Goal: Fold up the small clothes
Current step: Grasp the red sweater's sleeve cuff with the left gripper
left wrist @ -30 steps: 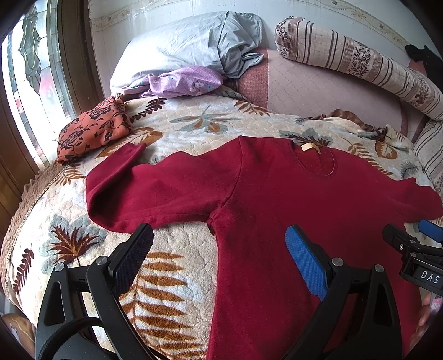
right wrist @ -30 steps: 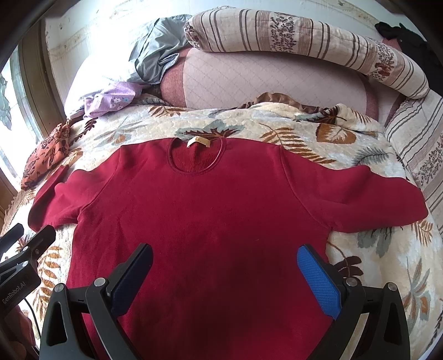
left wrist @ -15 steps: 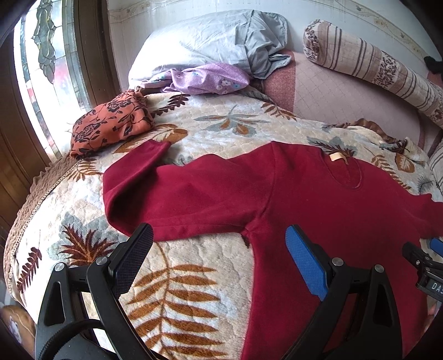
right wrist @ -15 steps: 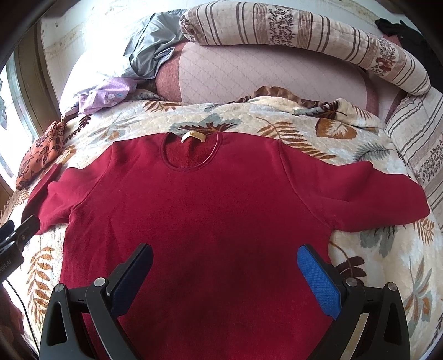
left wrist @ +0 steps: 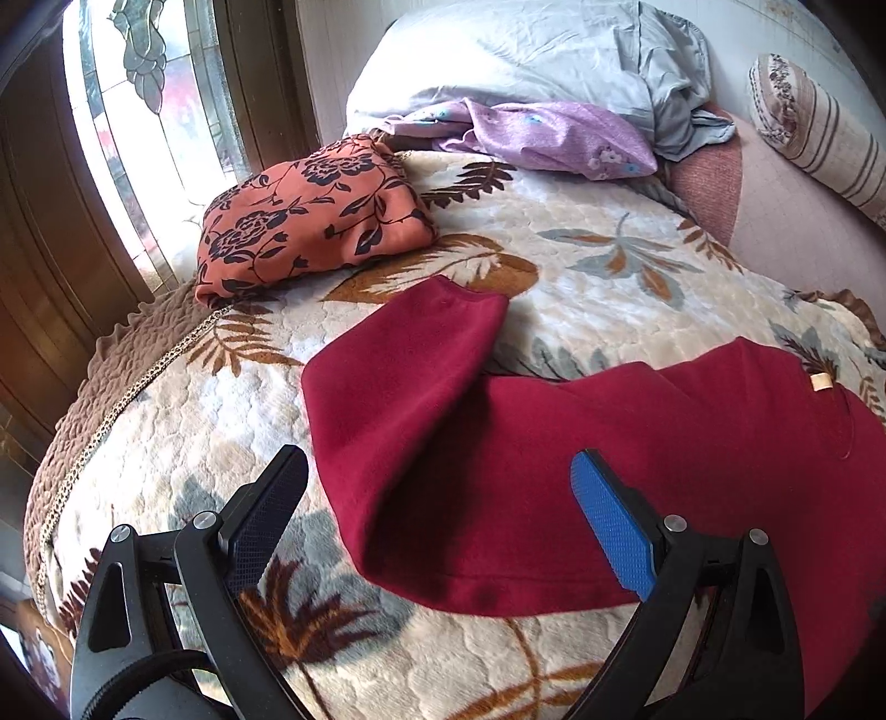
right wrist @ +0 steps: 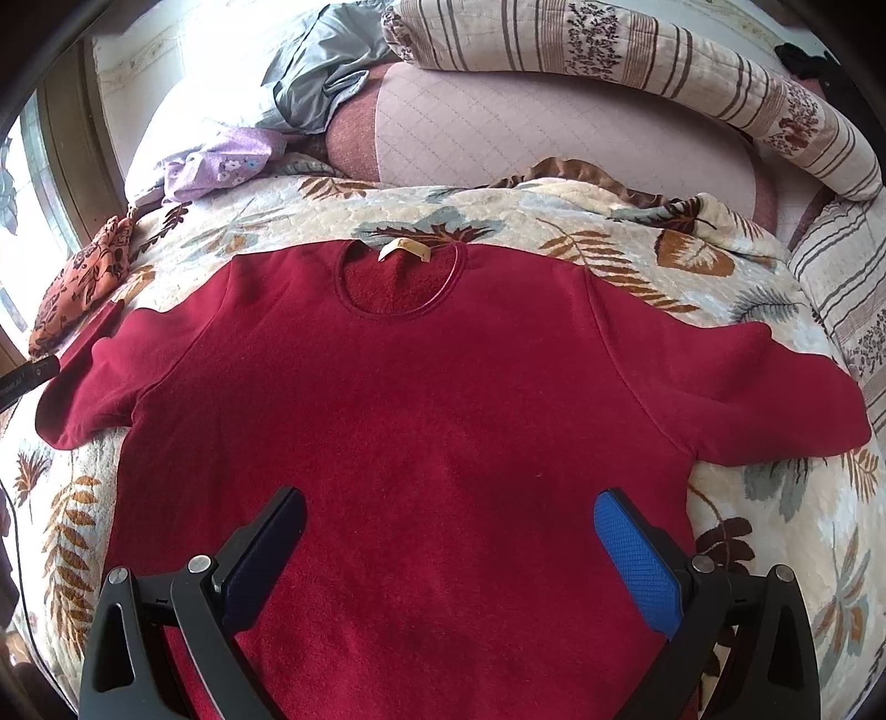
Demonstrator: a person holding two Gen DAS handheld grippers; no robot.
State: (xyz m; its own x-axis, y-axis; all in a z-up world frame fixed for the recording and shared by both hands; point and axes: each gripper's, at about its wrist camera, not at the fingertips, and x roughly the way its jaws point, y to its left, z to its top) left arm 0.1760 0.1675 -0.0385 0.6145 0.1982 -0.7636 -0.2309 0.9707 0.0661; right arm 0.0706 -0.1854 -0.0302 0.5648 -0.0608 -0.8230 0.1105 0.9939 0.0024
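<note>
A dark red long-sleeved top point(right wrist: 421, 421) lies flat, front up, on a leaf-patterned bedspread point(right wrist: 775, 526), neck and tan label toward the pillows. Its left sleeve point(left wrist: 398, 399) is bent back on itself, cuff pointing away. In the left wrist view my left gripper point(left wrist: 440, 487) is open and hovers just over that sleeve's fold, nothing between the fingers. Over the top's lower body, my right gripper point(right wrist: 451, 526) stands open and holds nothing. The left gripper's tip point(right wrist: 27, 379) shows at the left edge of the right wrist view.
An orange floral folded cloth point(left wrist: 310, 216) lies at the bed's left edge by a window point(left wrist: 144, 111). A purple garment point(left wrist: 554, 135) and grey pillow point(left wrist: 526, 50) sit at the head. A striped bolster point(right wrist: 664, 72) runs along the back right.
My left gripper has swung left and closer, from over the top's body to its left sleeve. The right gripper has barely shifted. Both stay open.
</note>
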